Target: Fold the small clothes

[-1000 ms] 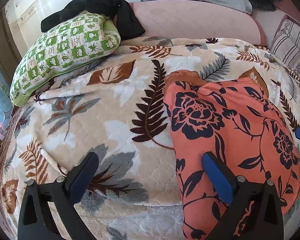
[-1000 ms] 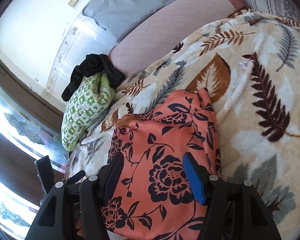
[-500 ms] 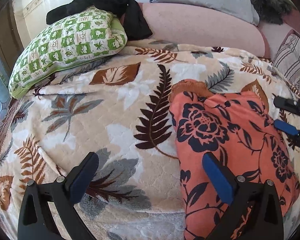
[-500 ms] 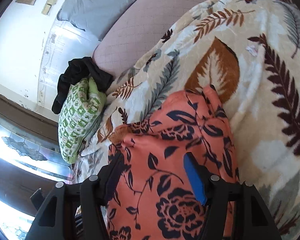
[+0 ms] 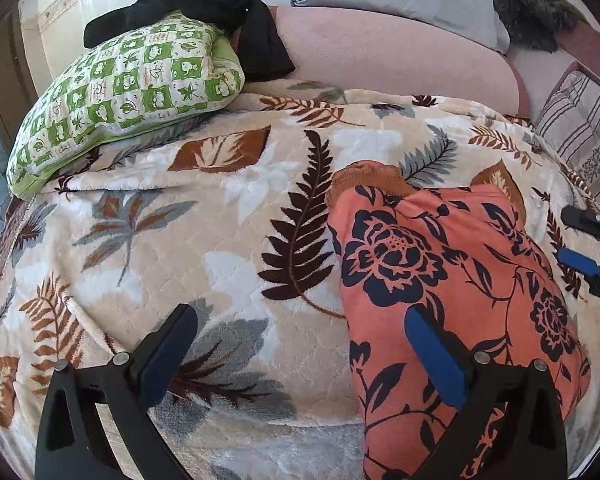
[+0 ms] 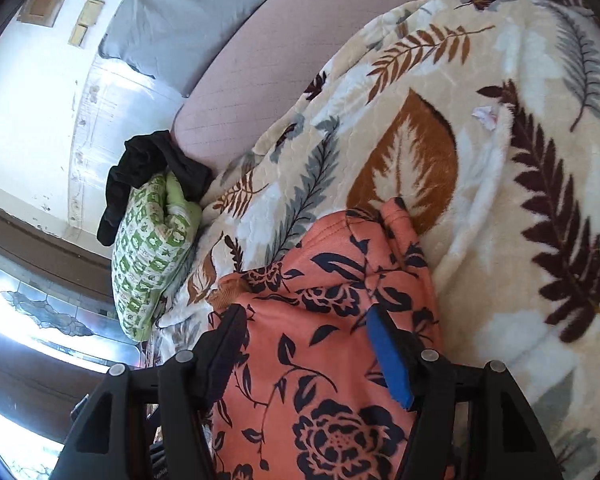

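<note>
The coral floral garment [image 5: 452, 300] lies on the leaf-print blanket [image 5: 204, 232] of the bed, at about four o'clock in the left wrist view and at six o'clock in the right wrist view. It reads as a fairly compact, roughly rectangular shape with neat side edges, a brown ribbed trim [image 5: 364, 178] peeking out at its far corner, so I judge that at least one fold is already made; whether a final fold is left cannot be settled, since its near end runs out of view beneath the tools. The left tongs [image 5: 300, 344] are spread wide and hold nothing, one finger over the bare blanket and the blue-padded one over the garment's near left edge. The right tongs [image 6: 308, 344] are likewise spread, straddling the cloth without pinching it. Farther out, at eleven o'clock in the left view, sits a green checked pillow [image 5: 128, 92] with a black garment [image 5: 204, 0] draped over it, apparently unfolded, possibly next.
</note>
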The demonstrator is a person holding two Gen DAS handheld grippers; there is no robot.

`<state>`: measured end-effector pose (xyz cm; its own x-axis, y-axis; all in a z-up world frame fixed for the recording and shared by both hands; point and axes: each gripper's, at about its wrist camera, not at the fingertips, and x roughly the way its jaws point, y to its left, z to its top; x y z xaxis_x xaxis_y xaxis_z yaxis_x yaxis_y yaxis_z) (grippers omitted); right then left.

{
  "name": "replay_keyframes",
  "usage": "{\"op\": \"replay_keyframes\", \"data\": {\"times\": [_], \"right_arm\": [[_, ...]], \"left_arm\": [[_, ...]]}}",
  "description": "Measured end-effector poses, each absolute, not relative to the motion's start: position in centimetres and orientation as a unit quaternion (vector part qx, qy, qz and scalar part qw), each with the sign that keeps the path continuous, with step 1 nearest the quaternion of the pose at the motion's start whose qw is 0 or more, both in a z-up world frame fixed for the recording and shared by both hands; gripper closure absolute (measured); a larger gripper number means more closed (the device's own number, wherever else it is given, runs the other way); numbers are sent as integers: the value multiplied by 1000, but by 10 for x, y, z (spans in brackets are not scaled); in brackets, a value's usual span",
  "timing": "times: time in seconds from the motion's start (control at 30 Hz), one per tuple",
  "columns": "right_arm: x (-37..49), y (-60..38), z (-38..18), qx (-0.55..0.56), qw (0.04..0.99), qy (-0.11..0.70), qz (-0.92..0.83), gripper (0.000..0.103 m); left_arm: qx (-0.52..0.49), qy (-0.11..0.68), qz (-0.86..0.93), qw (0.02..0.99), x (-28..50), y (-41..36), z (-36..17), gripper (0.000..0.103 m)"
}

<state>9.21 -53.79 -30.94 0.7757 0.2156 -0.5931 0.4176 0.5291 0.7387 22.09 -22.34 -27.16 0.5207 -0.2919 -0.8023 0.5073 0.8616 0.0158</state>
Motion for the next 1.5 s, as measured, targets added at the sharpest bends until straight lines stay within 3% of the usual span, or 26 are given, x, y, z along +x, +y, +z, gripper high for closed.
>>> {"op": "replay_keyframes", "data": {"times": [0.4,0.77,1.5], "right_arm": [[50,-535,-338,488,788,370,-71,36],[65,-525,-352,456,789,408,-52,36],[66,-527,-356,458,789,409,-30,32]], "left_arm": [[132,425,-249,860,216,-234,-270,0],[128,430,-249,858,220,-237,-274,0],[140,443,-278,841,211,-254,-285,0]]}}
